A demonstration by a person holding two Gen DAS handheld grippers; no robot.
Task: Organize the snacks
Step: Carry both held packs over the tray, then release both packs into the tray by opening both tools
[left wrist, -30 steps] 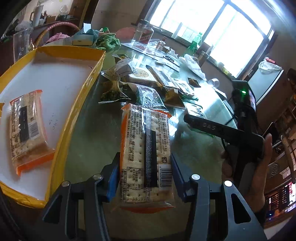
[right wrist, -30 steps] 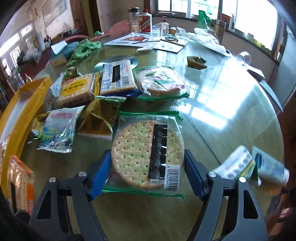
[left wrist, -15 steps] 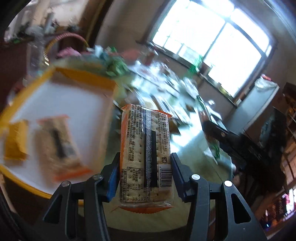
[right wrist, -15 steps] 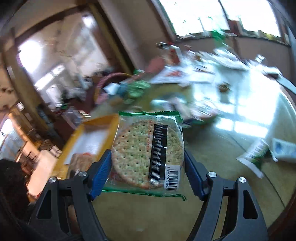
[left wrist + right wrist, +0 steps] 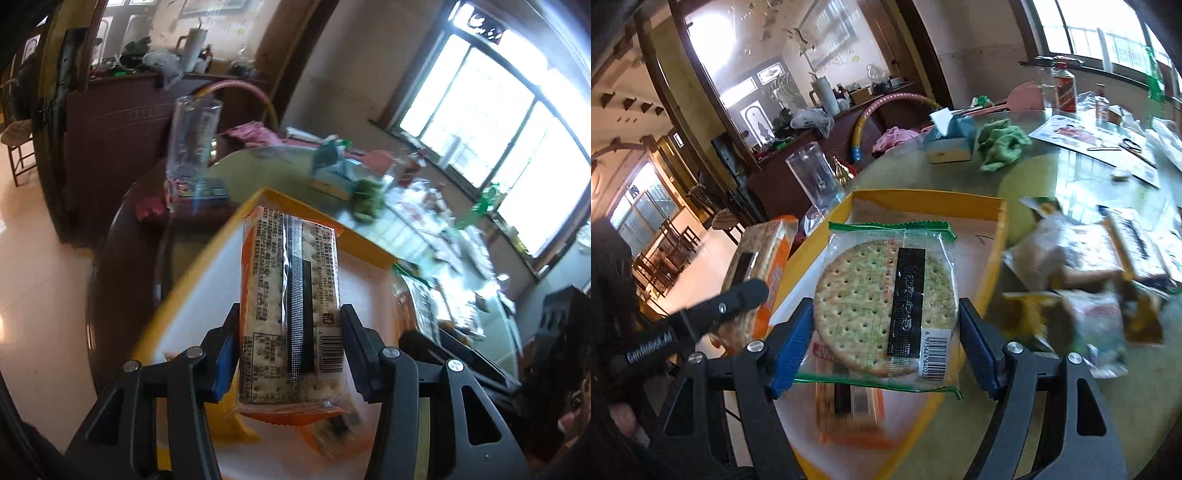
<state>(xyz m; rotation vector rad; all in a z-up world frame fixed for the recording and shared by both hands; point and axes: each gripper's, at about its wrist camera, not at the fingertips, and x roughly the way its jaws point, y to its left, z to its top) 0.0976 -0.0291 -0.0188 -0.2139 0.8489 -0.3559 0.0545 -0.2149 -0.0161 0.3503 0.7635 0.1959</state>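
The left tool (image 5: 291, 347) squeezes an orange cracker pack (image 5: 291, 302); the right tool (image 5: 886, 343) squeezes a round cracker pack (image 5: 886, 310), both above the yellow tray (image 5: 923, 199).

The left tongs (image 5: 290, 347) clamp an orange-edged cracker pack (image 5: 291, 314) lengthwise between both pads, above the white floor of a yellow-rimmed tray (image 5: 207, 258). Beyond the tips stands a clear plastic cup (image 5: 192, 144).

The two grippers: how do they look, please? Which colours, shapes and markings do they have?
Both are black plastic with angular, cut-out arms and silver round screws. The left gripper and the right gripper carry ribbed blue pads on the inner faces of their fingers. White lettering runs along the left gripper's finger in the right wrist view.
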